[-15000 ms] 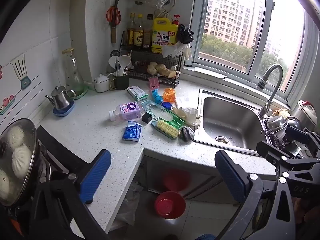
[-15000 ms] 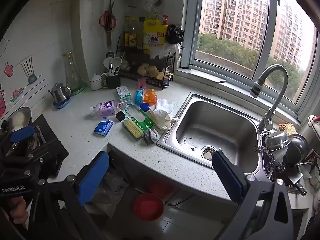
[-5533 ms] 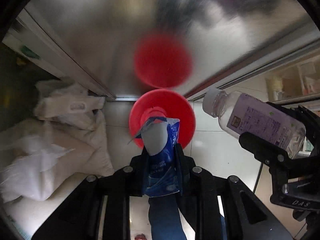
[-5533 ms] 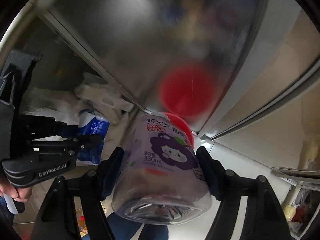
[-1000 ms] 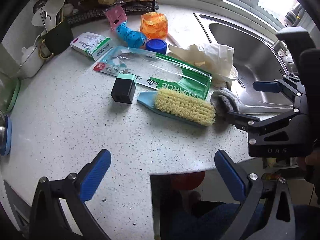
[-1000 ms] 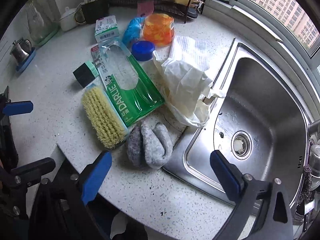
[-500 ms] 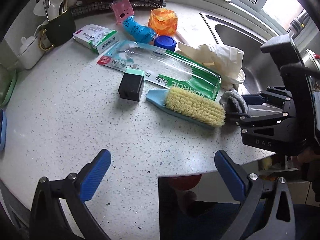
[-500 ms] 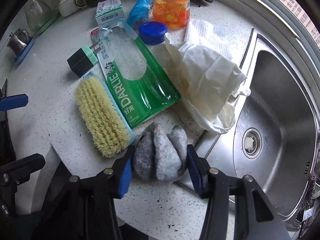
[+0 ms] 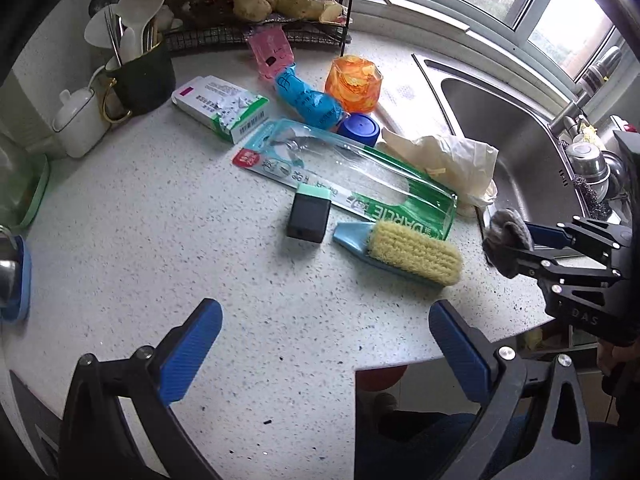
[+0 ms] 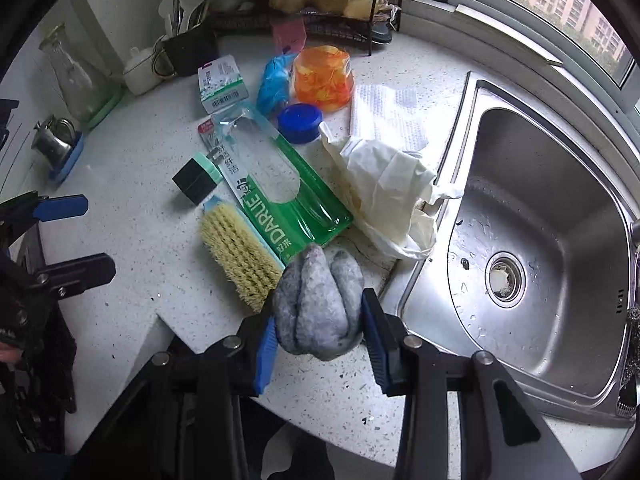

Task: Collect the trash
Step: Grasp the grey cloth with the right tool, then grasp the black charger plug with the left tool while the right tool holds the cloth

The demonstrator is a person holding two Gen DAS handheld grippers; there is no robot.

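Partly hidden between the blue pads, a crumpled grey cloth wad (image 10: 318,300) sits clamped in the right gripper (image 10: 318,334), whose jaws have just been closing on it; it hangs above the counter edge, clear of the white speckled stone countertop (image 9: 160,240), and its underside cannot be seen. From the left wrist view the left gripper (image 9: 324,344) hovers with its jaws spread wide and nothing between them. Below the counter's edge a red round shape (image 9: 378,378) is mostly cut off, too little showing to say what it is. Set into the counter beside a window is a stainless steel sink (image 10: 540,240); a black wire rack (image 9: 240,12) stands at the back. A crumpled cream plastic bag (image 10: 384,192) lies at the sink's rim. A clear-and-green plastic blister pack (image 10: 276,192) reads "DARLIE", just beside a yellow-bristled scrub brush with a light blue back (image 10: 236,256). "DAS" shows on the right gripper's body; the print on a white-and-green carton (image 9: 220,108) is too small to read.
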